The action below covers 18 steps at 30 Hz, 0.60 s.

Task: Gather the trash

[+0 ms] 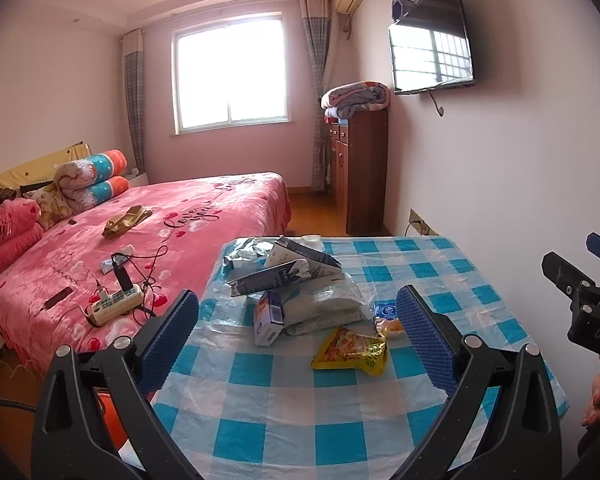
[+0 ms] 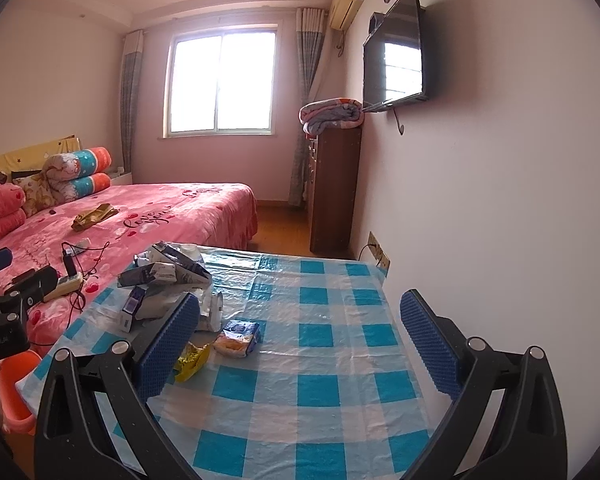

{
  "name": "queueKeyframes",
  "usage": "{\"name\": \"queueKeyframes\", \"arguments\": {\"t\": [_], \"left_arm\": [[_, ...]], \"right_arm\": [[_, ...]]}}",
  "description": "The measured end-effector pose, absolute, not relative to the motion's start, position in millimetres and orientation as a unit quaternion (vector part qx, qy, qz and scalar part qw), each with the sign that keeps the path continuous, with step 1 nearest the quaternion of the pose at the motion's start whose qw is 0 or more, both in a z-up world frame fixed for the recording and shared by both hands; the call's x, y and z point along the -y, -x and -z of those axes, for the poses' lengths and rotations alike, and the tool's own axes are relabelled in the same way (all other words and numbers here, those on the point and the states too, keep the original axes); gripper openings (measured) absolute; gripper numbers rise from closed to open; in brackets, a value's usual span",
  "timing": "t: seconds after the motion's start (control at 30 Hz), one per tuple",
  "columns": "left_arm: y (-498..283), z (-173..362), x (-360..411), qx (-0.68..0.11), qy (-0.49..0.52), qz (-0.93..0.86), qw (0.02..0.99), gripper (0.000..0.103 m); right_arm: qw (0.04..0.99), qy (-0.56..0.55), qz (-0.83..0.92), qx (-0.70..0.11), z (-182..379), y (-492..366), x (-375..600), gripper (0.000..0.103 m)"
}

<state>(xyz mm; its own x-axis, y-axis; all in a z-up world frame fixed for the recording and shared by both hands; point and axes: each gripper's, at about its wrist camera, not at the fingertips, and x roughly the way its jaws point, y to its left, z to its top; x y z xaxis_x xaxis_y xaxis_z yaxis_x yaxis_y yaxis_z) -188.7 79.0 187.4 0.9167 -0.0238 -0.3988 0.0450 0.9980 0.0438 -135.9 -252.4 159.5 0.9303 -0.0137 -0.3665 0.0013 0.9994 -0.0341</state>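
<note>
Trash lies on a table with a blue-checked cloth [image 1: 300, 420]. A yellow snack wrapper [image 1: 352, 350] is nearest, with a small blue-and-orange packet [image 1: 386, 318], a small carton [image 1: 269, 318], grey bags [image 1: 324, 304] and flattened milk cartons [image 1: 284, 268] behind. My left gripper [image 1: 298, 320] is open and empty, above the table's near part, facing the pile. My right gripper [image 2: 300, 320] is open and empty over bare cloth [image 2: 320, 360]; the yellow wrapper [image 2: 192, 360] and blue packet [image 2: 238, 334] lie beside its left finger. The pile [image 2: 168, 280] sits further left.
An orange bin [image 2: 14, 392] stands at the table's left, also glimpsed in the left wrist view [image 1: 110, 408]. A pink bed [image 1: 140, 240] with a power strip [image 1: 116, 306] lies left. A wooden cabinet [image 1: 362, 168] and wall TV [image 1: 432, 44] are on the right.
</note>
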Motion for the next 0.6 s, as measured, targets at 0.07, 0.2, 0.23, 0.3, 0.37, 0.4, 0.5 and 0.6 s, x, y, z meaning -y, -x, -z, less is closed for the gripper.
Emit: {"name": "queueKeyframes", "arguments": {"t": [0.07,0.2,0.23,0.3,0.37,0.4,0.5,0.6], "left_arm": [[190,-188,-80,-0.203,-0.023,0.016,0.979,0.100],[194,-191,-82,-0.199,-0.020,0.017,0.980,0.100],[195,-192,-83,-0.197,-0.022,0.017,0.980,0.100],[197,-192,-81,-0.196,-0.023,0.018,0.980,0.100],[198,-191,-81,-0.196,-0.022,0.021,0.980,0.100],[199,-191,-79,-0.196,-0.023,0.021,0.980,0.100],[201,-190,-78,-0.195,-0.026,0.021,0.980,0.100],[203,-189,-77,-0.194,-0.029,0.022,0.980,0.100]], "right_arm": [[0.983,0.016,0.006,-0.184,-161,137,253,0.099],[0.984,0.015,0.009,-0.179,-164,142,253,0.099],[0.984,0.014,0.009,-0.178,-164,142,252,0.099],[0.984,0.015,0.010,-0.176,-165,143,252,0.099],[0.984,0.018,0.012,-0.174,-164,144,251,0.099],[0.985,0.019,0.013,-0.174,-164,145,250,0.099],[0.985,0.024,0.015,-0.172,-163,146,249,0.099],[0.985,0.026,0.017,-0.171,-163,146,248,0.099]]}}
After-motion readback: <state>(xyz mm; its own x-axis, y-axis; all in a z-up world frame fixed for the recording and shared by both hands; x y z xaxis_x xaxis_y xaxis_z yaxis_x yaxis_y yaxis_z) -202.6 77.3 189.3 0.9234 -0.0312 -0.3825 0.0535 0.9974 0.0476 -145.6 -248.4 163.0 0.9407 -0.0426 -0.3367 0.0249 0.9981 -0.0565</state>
